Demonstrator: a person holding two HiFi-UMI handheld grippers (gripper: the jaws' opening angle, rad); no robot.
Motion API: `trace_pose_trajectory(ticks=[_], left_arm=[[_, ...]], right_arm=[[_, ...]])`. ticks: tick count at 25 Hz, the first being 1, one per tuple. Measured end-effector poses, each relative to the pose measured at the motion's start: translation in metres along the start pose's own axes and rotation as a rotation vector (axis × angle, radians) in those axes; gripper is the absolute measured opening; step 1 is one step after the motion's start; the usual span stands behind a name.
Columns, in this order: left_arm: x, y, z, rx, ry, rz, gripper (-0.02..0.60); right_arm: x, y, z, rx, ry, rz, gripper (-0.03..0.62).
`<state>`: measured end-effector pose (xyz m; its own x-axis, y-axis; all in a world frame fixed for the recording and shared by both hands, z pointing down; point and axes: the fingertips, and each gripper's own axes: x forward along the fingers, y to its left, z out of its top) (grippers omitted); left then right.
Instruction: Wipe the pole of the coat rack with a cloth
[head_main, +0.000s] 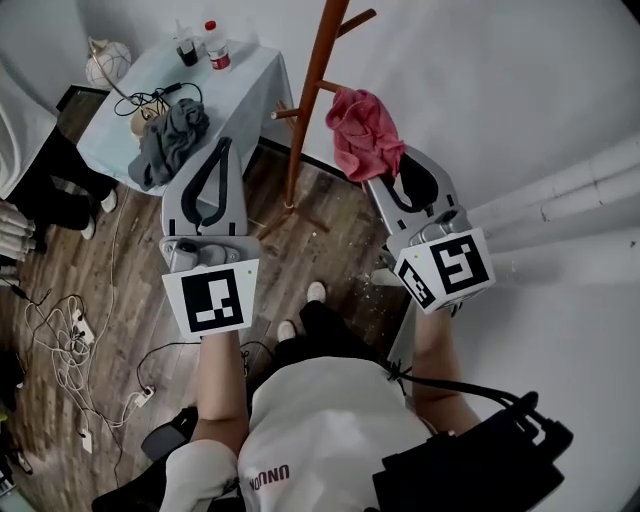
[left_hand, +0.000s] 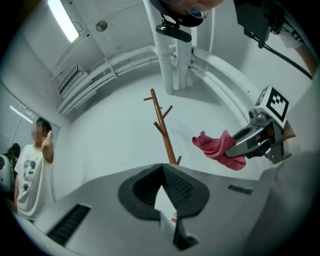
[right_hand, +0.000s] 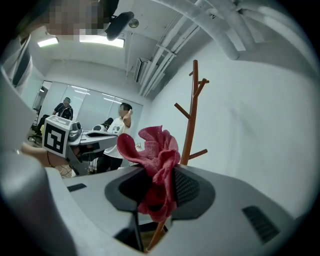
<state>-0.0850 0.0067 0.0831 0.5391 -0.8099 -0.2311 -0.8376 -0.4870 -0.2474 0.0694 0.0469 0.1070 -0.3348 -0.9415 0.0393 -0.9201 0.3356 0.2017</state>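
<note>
Our right gripper (right_hand: 161, 182) is clamped on the pink cloth (right_hand: 152, 150), just right of the upright brown pole (head_main: 305, 110), so we judge it nearer. Our left gripper (left_hand: 162, 168), jaws together and empty, hangs left of the pole.

The coat rack (head_main: 320, 60) loses its top at the head view's upper edge. In the left gripper view its foot hides behind the left tongs (left_hand: 163, 166). In the right gripper view the red cloth (right_hand: 150, 145) masks its lower stretch. The bottles (head_main: 215, 50) on the far bench (head_main: 250, 80) are too small to identify.
</note>
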Motion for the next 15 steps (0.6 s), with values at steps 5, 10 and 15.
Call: trace_pose_trajectory(ticks=[5,10,15], left_arm=[[0.038,-0.019,-0.011,0.208,0.042,-0.055,0.014],[0.061,-0.036,-0.026,0.256,0.082,-0.046,0.014],[0.078,-0.038,-0.049,0.285,0.143,-0.040,0.014]], right_arm=[[0.027,-0.014,-0.021,-0.025,0.045,0.080,0.137],[0.045,-0.024,-0.059,0.013,0.086,0.155,0.137],[0.073,-0.028,-0.087,0.071,0.114,0.233,0.137]])
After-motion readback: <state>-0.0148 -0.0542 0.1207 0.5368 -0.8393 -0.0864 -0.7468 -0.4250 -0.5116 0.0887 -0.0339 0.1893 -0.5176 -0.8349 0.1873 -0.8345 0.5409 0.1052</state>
